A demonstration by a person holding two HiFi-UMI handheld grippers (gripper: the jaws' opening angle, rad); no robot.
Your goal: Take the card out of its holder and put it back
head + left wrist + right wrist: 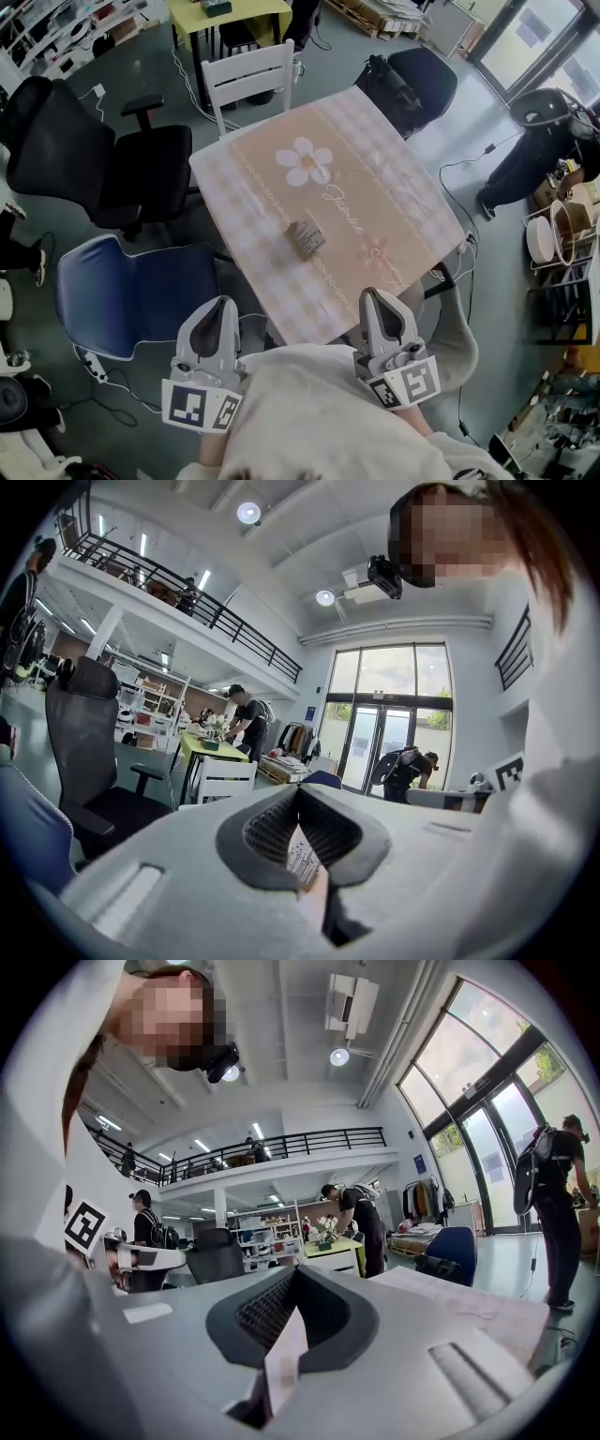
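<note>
Both pairs of jaws clenched, tips pressed together! My left gripper (pixel 222 302) hangs off the near left corner of the pink checked cloth-covered table (pixel 375 159), my right gripper (pixel 375 292) at its near edge. The small brown boxy card holder (pixel 305 238) sits mid-table, well apart from both; the card itself is too small to make out.

- Glossy grey floor (pixel 525 309) strewn with cables.
- Black office chair (pixel 103 159), blue chair (pixel 131 291) and white wooden chair (pixel 248 66) around the chequered bench (pixel 394 178).
- Tall glazed doors (pixel 389 714), mezzanine railing (pixel 187 588), round ceiling lamps (pixel 248 513).
</note>
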